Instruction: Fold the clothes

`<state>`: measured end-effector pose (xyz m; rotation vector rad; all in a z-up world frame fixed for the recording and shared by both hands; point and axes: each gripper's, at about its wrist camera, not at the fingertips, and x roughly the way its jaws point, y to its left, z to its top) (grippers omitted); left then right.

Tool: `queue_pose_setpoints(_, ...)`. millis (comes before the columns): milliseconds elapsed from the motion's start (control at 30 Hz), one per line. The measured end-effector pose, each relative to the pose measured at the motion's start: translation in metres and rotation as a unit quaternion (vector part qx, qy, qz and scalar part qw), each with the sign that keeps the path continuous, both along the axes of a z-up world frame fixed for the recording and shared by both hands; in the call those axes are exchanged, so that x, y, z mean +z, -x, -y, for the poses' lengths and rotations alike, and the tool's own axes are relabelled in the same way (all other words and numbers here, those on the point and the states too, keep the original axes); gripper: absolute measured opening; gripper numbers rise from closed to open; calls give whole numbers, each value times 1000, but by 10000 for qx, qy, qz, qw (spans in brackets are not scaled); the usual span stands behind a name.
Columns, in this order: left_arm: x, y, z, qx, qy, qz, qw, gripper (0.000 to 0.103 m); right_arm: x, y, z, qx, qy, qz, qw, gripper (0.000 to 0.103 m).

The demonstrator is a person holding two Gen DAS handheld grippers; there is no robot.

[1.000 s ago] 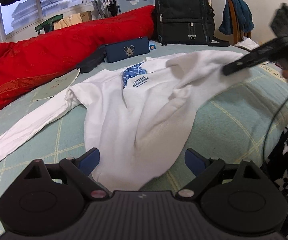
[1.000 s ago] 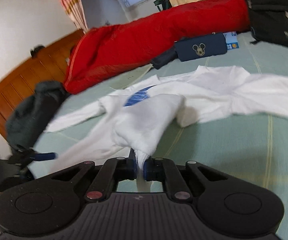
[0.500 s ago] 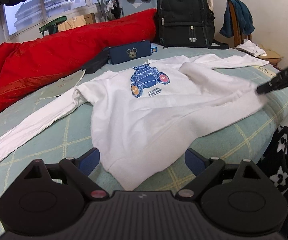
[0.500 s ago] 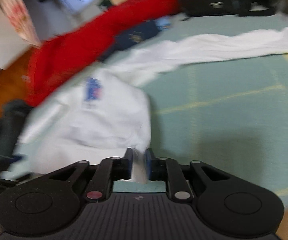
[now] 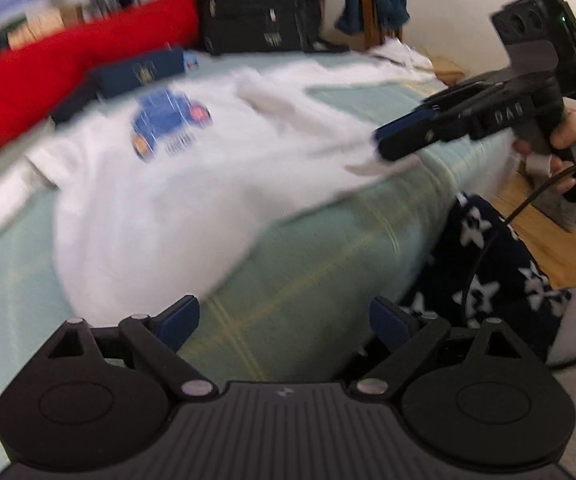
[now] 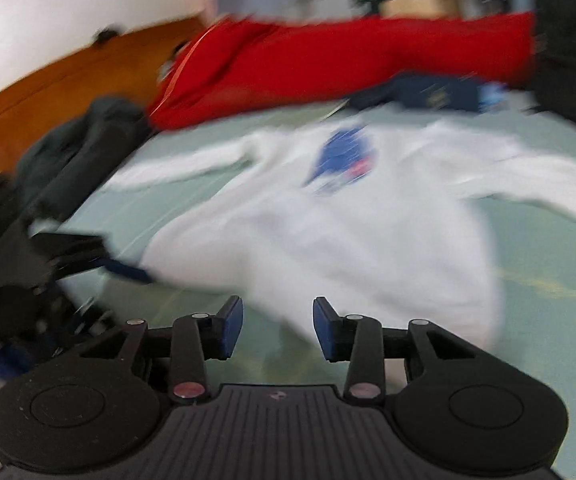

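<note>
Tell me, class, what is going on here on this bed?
A person holding a gripper in each hand is laying out a white sweatshirt on the green bed, print side up, ready for folding. The right gripper is opening, with nothing pressed between its pads. The left gripper is open and empty near the hem. No fold has been made yet; both sleeves lie spread out.

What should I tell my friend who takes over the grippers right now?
Left hand-held gripper: open, empty, near the sweatshirt's hem.
Right hand-held gripper: jaws opening, nothing between them, at the hem's other corner.
White sweatshirt: spread front-up on the green bed, blue print showing, sleeves out to both sides.
Done: laid out flat.
Left: fold sleeves in, then fold the body.
</note>
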<state>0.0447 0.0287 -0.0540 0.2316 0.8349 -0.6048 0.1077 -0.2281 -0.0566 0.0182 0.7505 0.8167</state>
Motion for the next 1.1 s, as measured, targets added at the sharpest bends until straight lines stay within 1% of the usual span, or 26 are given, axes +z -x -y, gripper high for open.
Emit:
queue_pose_setpoints(33, -4, -4, -1, 70, -46, -60, 9999, 92, -4, -2, -11, 209, 51, -99, 9997, 44)
queue_pose_setpoints(100, -9, -12, -6, 244, -142, -88, 9996, 92, -13, -4, -30, 500, 278, -151, 9982, 44)
queue_pose_setpoints(167, -9, -19, -13, 371, -138, -22, 9992, 92, -17, -5, -45, 625, 508, 7, 9968, 44)
queue_pose_setpoints(233, -6, -27, -20, 454, -105, 59, 9989, 92, -14, -10, -55, 722, 623, 233, 9952, 44)
queue_pose_setpoints(300, -4, -37, -27, 552, -152, 184, 9982, 92, -9, -21, -59, 700, 692, 388, 9944, 45)
queue_pose_setpoints(400, -1, -51, -34, 701, -155, 235, 9971, 92, -6, -39, -60, 529, 859, 556, 9933, 45)
queue_pose_setpoints(467, 1, -59, -37, 766, -153, 260, 9966, 92, -4, -43, -57, 386, 922, 571, 9933, 45)
queue_pose_setpoints(533, 3, -57, -35, 706, -194, 322, 9968, 92, 0, -32, -55, 466, 971, 726, 9915, 45)
queue_pose_setpoints(600, 2, -52, -33, 613, -302, 390, 9969, 92, 0, -13, -62, 644, 1207, 1109, 9844, 54)
queue_pose_setpoints(667, 1, -44, -31, 551, -474, 495, 9961, 92, -4, 8, -70, 843, 1546, 1506, 9728, 56)
queue_pose_setpoints(733, 0, -39, -31, 555, -682, 635, 9941, 92, -11, 21, -81, 1022, 1875, 1724, 9616, 56)
queue_pose_setpoints(833, 2, -41, -38, 692, -945, 727, 9905, 92, -16, 26, -90, 1132, 1955, 1720, 9589, 56)
queue_pose_setpoints(900, 4, -43, -44, 727, -946, 719, 9903, 92, -15, 25, -93, 1064, 1859, 1674, 9623, 56)
queue_pose_setpoints(1000, 7, -43, -46, 716, -967, 773, 9897, 92, -9, 26, -95, 974, 1840, 1849, 9605, 56)
queue_pose_setpoints(1033, 8, -43, -45, 706, -983, 803, 9894, 92, -9, 28, -98, 984, 1925, 1963, 9564, 57)
queue_pose_setpoints(1100, 9, -44, -44, 711, -996, 853, 9888, 92, -14, 33, -105, 988, 2220, 2242, 9438, 58)
